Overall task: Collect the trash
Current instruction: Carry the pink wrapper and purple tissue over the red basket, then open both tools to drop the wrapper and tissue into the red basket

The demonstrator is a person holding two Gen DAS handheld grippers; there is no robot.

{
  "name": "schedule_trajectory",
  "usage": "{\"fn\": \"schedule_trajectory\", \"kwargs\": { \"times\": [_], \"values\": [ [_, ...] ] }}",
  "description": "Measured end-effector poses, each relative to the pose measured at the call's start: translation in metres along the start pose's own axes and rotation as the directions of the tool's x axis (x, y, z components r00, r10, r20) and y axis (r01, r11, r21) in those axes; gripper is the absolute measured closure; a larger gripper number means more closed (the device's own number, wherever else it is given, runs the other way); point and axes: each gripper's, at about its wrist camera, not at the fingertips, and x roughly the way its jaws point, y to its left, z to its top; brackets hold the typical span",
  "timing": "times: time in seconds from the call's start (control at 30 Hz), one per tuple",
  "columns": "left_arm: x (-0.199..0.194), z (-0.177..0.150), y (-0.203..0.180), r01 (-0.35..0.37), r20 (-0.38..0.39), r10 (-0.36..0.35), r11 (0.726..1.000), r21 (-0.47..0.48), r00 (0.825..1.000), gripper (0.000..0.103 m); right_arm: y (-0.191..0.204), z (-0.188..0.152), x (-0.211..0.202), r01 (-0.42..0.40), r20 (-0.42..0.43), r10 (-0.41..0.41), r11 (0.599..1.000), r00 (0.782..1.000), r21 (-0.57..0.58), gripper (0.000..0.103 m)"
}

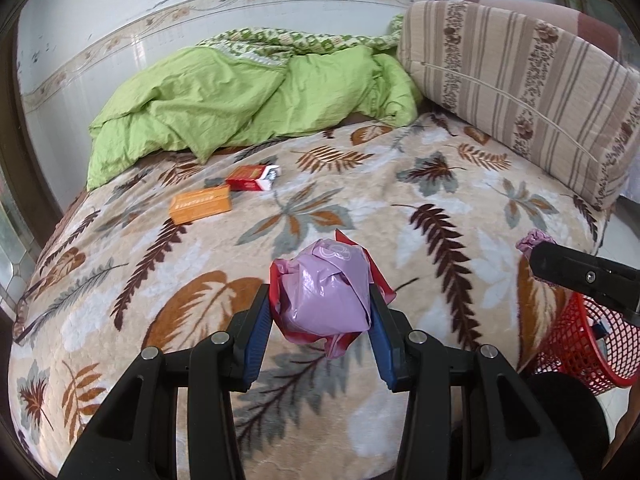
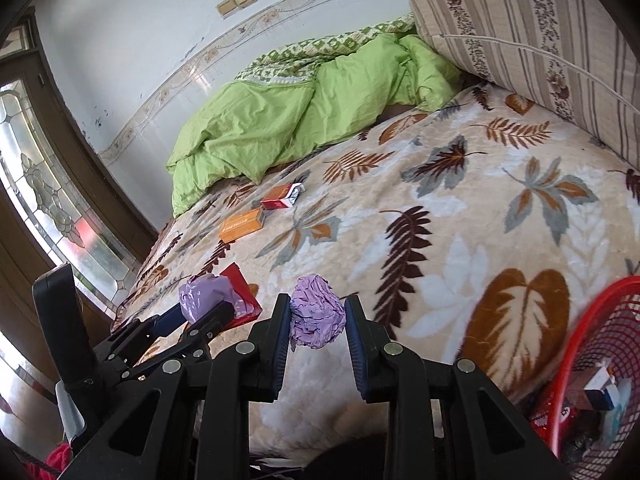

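Observation:
My left gripper (image 1: 320, 304) is shut on a balled-up pink and red plastic bag (image 1: 326, 292), held above the leaf-patterned bed. My right gripper (image 2: 316, 322) is shut on a crumpled purple wad (image 2: 316, 322). In the right wrist view the left gripper (image 2: 200, 312) appears at lower left with its pink and red bag (image 2: 208, 294). In the left wrist view the right gripper (image 1: 536, 256) pokes in at the right with the purple wad (image 1: 530, 240) at its tip. An orange box (image 1: 200, 204) and an opened red and white pack (image 1: 254, 178) lie on the blanket further back. A red mesh basket (image 2: 592, 340) stands by the bed's edge at the right.
A green crumpled quilt (image 1: 240, 96) lies along the wall at the back. A striped cushion (image 1: 520, 80) leans at the back right. The basket (image 1: 580, 344) holds several items, among them a small box (image 2: 600, 392). A glazed wooden door (image 2: 48, 200) stands to the left.

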Motion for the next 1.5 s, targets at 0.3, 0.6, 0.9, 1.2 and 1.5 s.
{"fn": "schedule_trajectory", "kwargs": {
  "times": [0.3,0.6,0.9,1.2,1.5],
  "values": [
    [-0.026,0.032,-0.07,0.193,0.02,-0.196,0.975,0.106,0.98,0.059,-0.063,0.001,-0.068,0.108,0.072,-0.116,0.988,0.991,0.11,0.075],
    [-0.022,0.044,-0.186,0.547,-0.184,-0.52,0.822,0.156,0.834,0.058,-0.148,-0.008,-0.147,0.262,0.117,-0.304,0.923,0.945,0.282,0.074],
    [-0.009,0.036,-0.231,0.62,-0.283,-0.567,0.769,0.154,0.773,0.041,-0.196,-0.027,-0.169,0.331,0.062,-0.381,0.864,0.922,0.379,0.049],
    [0.008,0.061,-0.131,0.473,-0.178,-0.461,0.88,0.035,0.869,0.038,-0.157,0.008,-0.126,0.245,0.072,-0.274,0.929,0.959,0.277,0.049],
    [0.058,0.074,0.044,0.203,-0.133,-0.223,0.968,-0.145,0.966,0.036,-0.064,0.054,-0.02,0.104,-0.033,-0.102,0.993,0.994,0.061,0.049]
  ]
}}
